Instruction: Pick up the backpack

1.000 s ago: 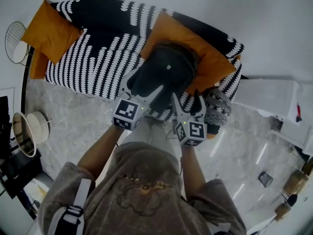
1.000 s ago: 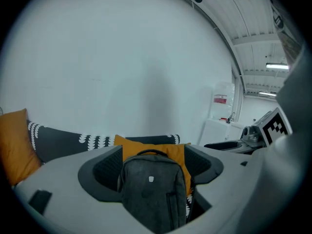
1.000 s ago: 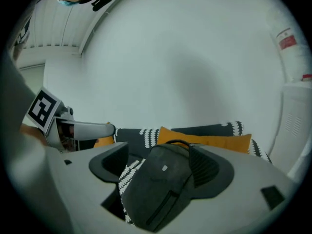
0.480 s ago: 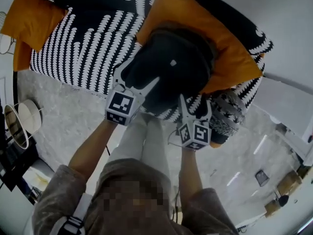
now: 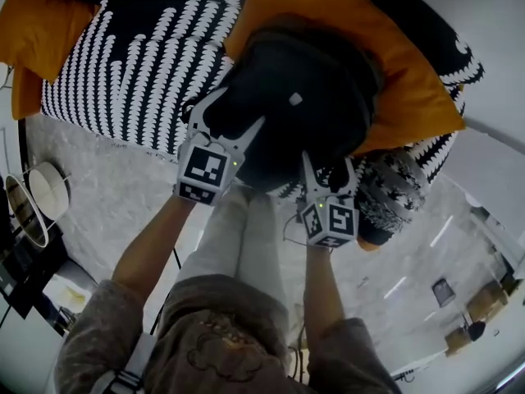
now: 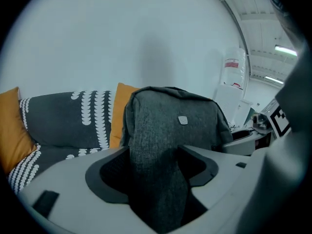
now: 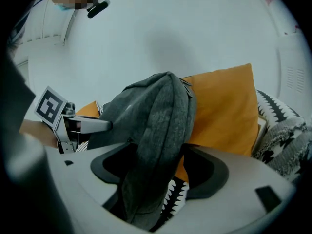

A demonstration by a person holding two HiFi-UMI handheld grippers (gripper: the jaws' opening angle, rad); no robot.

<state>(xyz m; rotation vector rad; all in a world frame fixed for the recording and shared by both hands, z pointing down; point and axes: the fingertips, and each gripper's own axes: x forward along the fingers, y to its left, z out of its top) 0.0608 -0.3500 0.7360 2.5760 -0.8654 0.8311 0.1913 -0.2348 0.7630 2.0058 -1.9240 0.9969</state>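
Sofa [image 5: 148, 64], black with white scalloped rows: it carries the dark grey backpack [image 5: 303, 97], upright at the seat's front edge toward the right end, backed by an orange cushion [image 5: 410, 89]. Your left gripper [image 5: 240, 109] straddles the backpack's lower left corner and your right gripper [image 5: 326, 161] a fold at its lower right. Both pairs of jaws have just been closing and stand apart, fabric between them, not clamped.

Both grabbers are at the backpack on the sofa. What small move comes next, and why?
Probably squeeze both shut before lifting. The backpack sits between the jaws of the left hand-held gripper and right hand-held gripper; both have just been closing but don't look clamped yet.
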